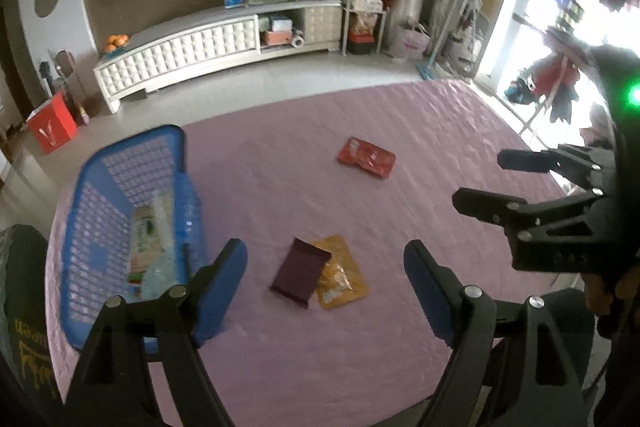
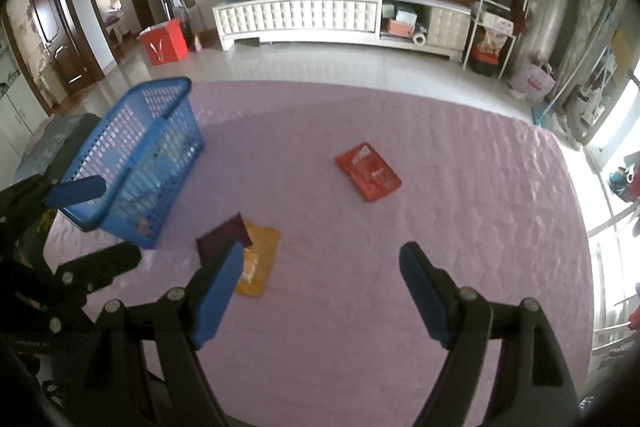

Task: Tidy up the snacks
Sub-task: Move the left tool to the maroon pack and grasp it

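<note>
On the pink tablecloth (image 1: 420,131) stands a blue plastic basket (image 1: 120,187) (image 2: 132,163) at the left, with snack packets (image 1: 148,239) inside. A purple packet (image 1: 300,271) (image 2: 220,235) lies partly on top of an orange packet (image 1: 344,279) (image 2: 260,259) near the front. Farther back lies a red packet (image 1: 366,159) (image 2: 368,171). My left gripper (image 1: 326,287) (image 2: 100,223) hovers open beside the basket, in front of the purple packet, holding nothing. My right gripper (image 2: 320,287) (image 1: 480,181) is open and empty over bare cloth, right of the orange packet.
A dark chair back with yellow print (image 1: 28,307) sits at the table's left edge. Beyond the table's far edge there is floor, a long white cabinet (image 2: 304,15), a red box (image 2: 164,43) and a shelf rack (image 2: 496,15). A bright window is on the right.
</note>
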Demonstrator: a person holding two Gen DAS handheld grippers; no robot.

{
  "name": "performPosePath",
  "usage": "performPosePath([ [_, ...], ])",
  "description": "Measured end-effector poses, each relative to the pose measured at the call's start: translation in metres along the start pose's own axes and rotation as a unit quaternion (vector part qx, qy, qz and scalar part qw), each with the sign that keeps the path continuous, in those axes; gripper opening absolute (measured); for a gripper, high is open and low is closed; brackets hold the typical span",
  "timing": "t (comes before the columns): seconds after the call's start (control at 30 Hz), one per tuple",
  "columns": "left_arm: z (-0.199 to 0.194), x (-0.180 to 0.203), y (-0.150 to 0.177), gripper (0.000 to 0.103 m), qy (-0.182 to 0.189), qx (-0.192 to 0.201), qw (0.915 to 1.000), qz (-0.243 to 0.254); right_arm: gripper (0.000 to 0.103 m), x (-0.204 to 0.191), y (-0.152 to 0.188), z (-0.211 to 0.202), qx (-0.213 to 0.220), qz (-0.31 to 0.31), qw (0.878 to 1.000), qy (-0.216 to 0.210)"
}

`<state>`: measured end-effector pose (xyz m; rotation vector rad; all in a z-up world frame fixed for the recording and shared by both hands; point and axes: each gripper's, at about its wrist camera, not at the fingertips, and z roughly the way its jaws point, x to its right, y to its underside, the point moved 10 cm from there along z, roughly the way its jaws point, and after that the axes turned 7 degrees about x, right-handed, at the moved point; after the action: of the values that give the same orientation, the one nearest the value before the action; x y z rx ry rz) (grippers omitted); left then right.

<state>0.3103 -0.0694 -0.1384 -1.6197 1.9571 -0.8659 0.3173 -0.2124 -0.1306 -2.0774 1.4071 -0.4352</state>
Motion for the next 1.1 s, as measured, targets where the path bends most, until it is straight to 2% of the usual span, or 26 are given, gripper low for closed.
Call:
performPosePath([
  [0.3,0.049,0.016,0.041,0.079,0.019,-0.051,0.9984,0.013,0.084,0.017,0.034,0.036,-0.01,0.025,1.0,-0.005],
  [0.4,0.066,0.019,0.051,0.079,0.005,-0.062,0.9969,0.049,0.084,0.016,0.042,0.051,-0.014,0.037,0.999,-0.014],
  [0.5,0.086,0.01,0.06,0.079,-0.033,-0.074,0.9929,0.088,0.084,0.014,0.05,0.069,-0.02,0.047,0.999,-0.016],
  [0.6,0.102,0.002,0.067,0.079,-0.051,-0.09,0.989,0.106,0.084,0.01,0.058,0.081,-0.019,0.046,0.999,-0.015],
  [0.77,0.126,-0.019,0.079,0.079,-0.069,-0.124,0.9832,0.115,0.084,0.007,0.065,0.095,-0.045,0.013,0.999,-0.004],
  [0.9,0.141,-0.022,0.084,0.079,-0.044,-0.145,0.984,0.094,0.084,0.008,0.066,0.097,-0.05,0.029,0.998,-0.016],
  [1.1,0.157,-0.025,0.091,0.079,-0.034,-0.164,0.9806,0.102,0.084,0.008,0.067,0.097,-0.046,0.004,0.999,0.011],
])
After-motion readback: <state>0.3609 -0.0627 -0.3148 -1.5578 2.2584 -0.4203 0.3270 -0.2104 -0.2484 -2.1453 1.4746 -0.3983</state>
